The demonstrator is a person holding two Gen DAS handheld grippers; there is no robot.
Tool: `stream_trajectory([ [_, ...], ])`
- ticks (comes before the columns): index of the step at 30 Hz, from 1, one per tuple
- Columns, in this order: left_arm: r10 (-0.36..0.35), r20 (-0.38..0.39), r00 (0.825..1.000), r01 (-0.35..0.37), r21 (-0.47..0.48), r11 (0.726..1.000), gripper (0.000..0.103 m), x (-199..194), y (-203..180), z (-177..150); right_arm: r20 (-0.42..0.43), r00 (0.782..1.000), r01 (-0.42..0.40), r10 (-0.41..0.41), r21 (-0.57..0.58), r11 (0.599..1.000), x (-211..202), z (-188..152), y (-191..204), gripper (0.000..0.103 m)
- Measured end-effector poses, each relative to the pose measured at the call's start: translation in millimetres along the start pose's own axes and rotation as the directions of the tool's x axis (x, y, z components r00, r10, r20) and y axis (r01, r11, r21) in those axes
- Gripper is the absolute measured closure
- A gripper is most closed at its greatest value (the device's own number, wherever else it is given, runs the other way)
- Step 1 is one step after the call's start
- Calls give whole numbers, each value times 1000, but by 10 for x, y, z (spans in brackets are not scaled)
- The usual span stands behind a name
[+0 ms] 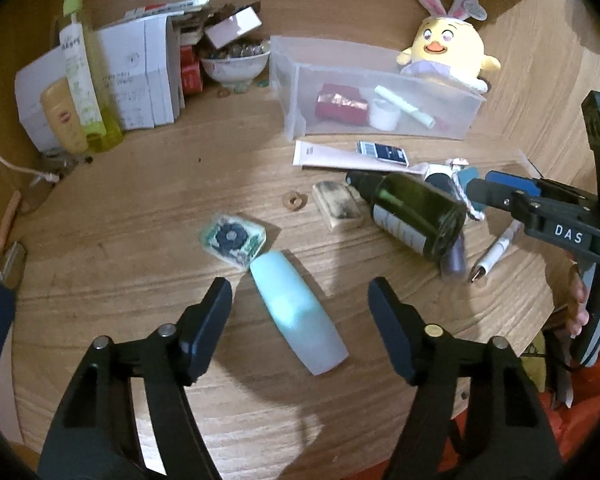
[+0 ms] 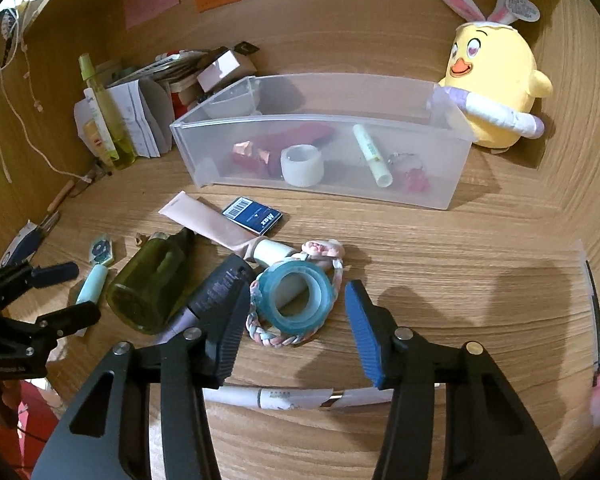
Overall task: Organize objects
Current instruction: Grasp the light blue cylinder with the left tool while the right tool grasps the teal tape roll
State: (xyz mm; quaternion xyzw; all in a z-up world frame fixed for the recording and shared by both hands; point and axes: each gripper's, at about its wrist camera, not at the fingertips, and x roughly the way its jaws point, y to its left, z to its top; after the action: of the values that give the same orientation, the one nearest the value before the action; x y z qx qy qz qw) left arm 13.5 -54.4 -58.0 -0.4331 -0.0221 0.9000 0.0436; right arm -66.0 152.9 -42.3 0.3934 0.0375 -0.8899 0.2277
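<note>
Straddling the pale mint plastic tube [image 1: 296,312] at lower centre, your left gripper [image 1: 300,300] gapes empty, the tube's long axis running diagonally between its tips, while your right gripper [image 2: 296,312] brackets the blue tape roll [image 2: 296,300], also ungripped.

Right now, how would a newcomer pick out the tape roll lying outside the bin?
Start at the clear plastic bin and come toward the camera. The blue tape roll lies inside a braided cord loop, beside a green bottle; it alone is a see-through blue ring.

Bare desk [image 2: 440,280] lies open right of the blue tape roll [image 2: 298,300]; on its left the green bottle [image 2: 148,284] and a dark tube [image 2: 216,288], seemingly touching, block the way.
</note>
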Motion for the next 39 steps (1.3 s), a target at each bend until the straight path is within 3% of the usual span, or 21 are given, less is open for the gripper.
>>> stream_trajectory([
  [7, 7, 6, 1000, -7, 18, 1000, 51, 23, 13, -49, -25, 999, -27, 28, 33, 999, 78, 22, -40, 57],
  [12, -4, 16, 1000, 3, 32, 999, 72, 14, 7, -59, -27, 998, -48, 49, 53, 997, 105, 26, -60, 57],
  [14, -8, 20, 1000, 7, 42, 999, 79, 11, -9, -66, -24, 998, -61, 63, 56, 997, 102, 24, -56, 64],
  [23, -30, 43, 999, 29, 9, 1000, 79, 26, 12, 22, 14, 999, -45, 44, 54, 998, -17, 24, -62, 66],
  [39, -99, 164, 981, 99, 11, 995, 79, -150, -185, 576, 109, 994, -1, -2, 24, 1000, -319, 233, -115, 66],
])
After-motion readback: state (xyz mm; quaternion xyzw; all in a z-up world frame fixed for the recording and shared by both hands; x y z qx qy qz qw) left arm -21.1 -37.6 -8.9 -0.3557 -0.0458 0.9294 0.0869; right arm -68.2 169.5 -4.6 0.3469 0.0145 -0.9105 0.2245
